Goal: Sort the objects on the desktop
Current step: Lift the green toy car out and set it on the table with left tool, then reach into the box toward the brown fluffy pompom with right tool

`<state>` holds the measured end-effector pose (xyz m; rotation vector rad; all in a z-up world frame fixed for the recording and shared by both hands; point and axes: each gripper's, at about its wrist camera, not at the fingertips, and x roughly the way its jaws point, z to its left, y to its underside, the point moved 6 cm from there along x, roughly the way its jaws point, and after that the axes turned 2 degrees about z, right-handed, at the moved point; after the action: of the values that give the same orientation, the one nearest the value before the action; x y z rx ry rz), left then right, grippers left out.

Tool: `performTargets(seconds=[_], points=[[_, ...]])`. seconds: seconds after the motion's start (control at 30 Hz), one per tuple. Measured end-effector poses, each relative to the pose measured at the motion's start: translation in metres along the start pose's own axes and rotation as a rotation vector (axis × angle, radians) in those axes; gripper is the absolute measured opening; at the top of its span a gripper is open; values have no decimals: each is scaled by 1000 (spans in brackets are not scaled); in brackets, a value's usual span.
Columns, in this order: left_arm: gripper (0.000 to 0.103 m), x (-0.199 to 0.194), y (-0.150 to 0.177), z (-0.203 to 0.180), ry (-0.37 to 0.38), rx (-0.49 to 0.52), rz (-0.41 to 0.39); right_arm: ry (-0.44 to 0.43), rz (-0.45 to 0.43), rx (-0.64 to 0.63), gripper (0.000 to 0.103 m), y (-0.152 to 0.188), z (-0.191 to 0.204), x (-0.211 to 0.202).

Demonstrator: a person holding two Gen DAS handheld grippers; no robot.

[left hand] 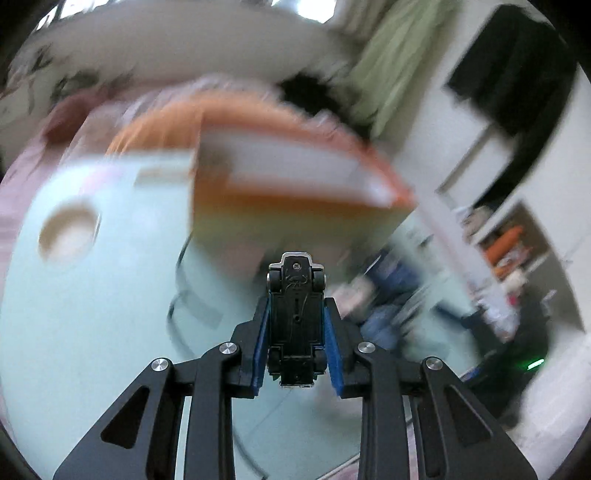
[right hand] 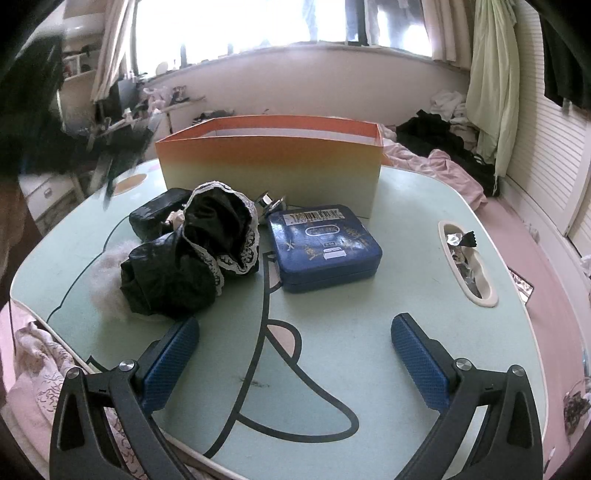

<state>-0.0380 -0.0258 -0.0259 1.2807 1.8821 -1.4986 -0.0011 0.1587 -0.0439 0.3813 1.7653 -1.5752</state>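
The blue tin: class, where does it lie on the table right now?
In the right wrist view the blue tin lies mid-table, just in front of the orange box, with the black lace-trimmed cloth to its left.

Toy car [left hand: 296, 317] underside: black matt plastic. Box [right hand: 271, 164]: smooth matt cardboard. Blue tin [right hand: 325, 247]: glossy. Black cloth [right hand: 192, 251]: sheen, lace trim. Tabletop [right hand: 369, 295]: smooth matt.

Daylit room, one view sharp and one smeared.

Bright daylight pours through the window [right hand: 258, 22] at the back of the right wrist view, blown out to white, and the table [right hand: 369, 295] is evenly lit with soft shadows. The left wrist view is heavily motion-blurred, with only the toy car [left hand: 296, 317] close to the lens crisp. Both views bend strongly and darken at the edges.
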Motion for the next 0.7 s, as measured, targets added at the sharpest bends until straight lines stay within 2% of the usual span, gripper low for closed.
performTargets(seconds=[0.07, 0.17, 0.27, 0.3, 0.33, 0.4, 0.43, 0.5, 0.53, 0.6, 0.63, 0.7], points=[[29, 11, 10, -2, 13, 7, 2, 0, 0, -1, 103, 0, 1, 0], [32, 15, 7, -16, 43, 9, -52, -1, 0, 1, 103, -1, 0, 1], [48, 7, 5, -24, 69, 11, -121, -2, -2, -1, 103, -2, 2, 1], [59, 1, 6, -24, 71, 12, -138, -2, -2, -1, 103, -2, 1, 1], [68, -6, 7, -21, 66, 9, -156, -3, -2, -1, 103, -2, 1, 1], [77, -11, 10, -16, 38, -7, -174, -14, 0, -1, 103, -3, 1, 1], [77, -15, 13, -10, 22, -18, -173, -32, -2, 1, 102, -4, 1, 0], [77, -16, 24, 4, 2, -38, -153, -101, -33, 6, 90, -12, 3, -13], [77, -15, 31, 8, 0, -51, -136, -134, -64, 12, 79, -22, 3, -23], [77, -14, 43, 11, 5, -71, -133, -184, -128, 30, 77, -55, 3, -41], [78, -16, 47, 10, -12, -60, -155, -226, -137, 44, 77, -81, 5, -46], [78, -16, 53, 5, -86, -18, -187, -321, -67, 77, 77, -126, 13, -38]])
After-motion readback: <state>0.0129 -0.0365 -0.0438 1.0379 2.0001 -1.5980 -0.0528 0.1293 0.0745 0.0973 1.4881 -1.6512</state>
